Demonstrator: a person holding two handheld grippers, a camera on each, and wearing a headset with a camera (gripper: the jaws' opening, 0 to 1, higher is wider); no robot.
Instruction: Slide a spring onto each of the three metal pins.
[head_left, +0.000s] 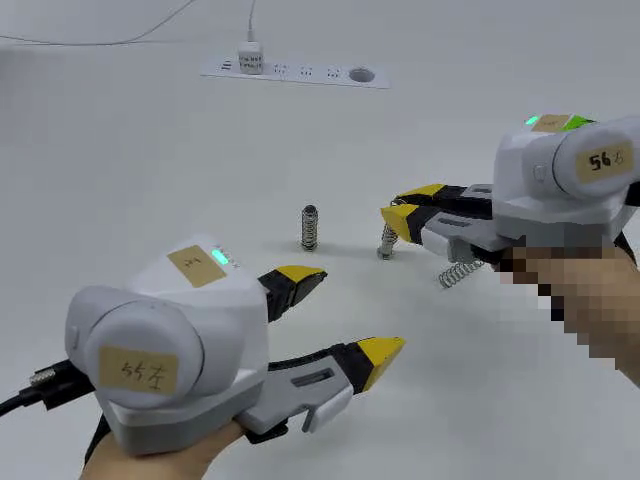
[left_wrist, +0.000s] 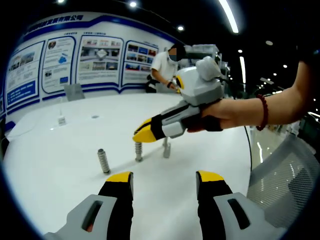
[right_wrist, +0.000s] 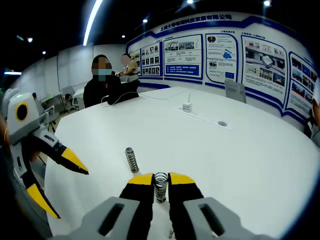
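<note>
A pin wearing a spring (head_left: 309, 227) stands upright mid-table, also seen in the right gripper view (right_wrist: 131, 159) and the left gripper view (left_wrist: 103, 160). To its right, my right gripper (head_left: 400, 213) is shut on a second upright spring (head_left: 388, 242), which sits between its yellow tips (right_wrist: 160, 186). A third spring (head_left: 458, 272) leans on the table under that gripper's body. My left gripper (head_left: 348, 312) hovers open in the foreground with nothing between its jaws (left_wrist: 165, 177), pointing at the springs.
A white power strip (head_left: 295, 70) with a plugged-in charger lies at the far edge. The table (head_left: 150, 170) is plain white. People stand at another table in the background (right_wrist: 102, 80).
</note>
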